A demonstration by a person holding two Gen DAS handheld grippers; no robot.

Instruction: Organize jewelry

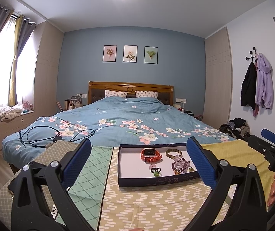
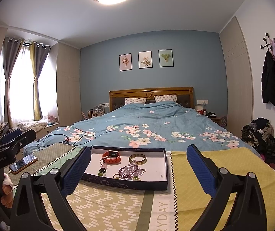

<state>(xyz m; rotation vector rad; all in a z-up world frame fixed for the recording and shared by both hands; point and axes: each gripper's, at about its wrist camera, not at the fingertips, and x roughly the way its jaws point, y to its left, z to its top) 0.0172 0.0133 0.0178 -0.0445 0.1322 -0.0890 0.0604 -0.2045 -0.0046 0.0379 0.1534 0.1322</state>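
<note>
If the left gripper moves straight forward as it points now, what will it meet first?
Probably the near wall of the tray, which lies between the open fingers of the left gripper; the orange watch is beyond. Depth is uncertain.

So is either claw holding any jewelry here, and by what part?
Nothing is held. The left claw and right claw are both open, short of the tray.

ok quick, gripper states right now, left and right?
Left gripper: open, holding nothing, aimed at the tray.
Right gripper: open, holding nothing, aimed at the same tray.
</note>
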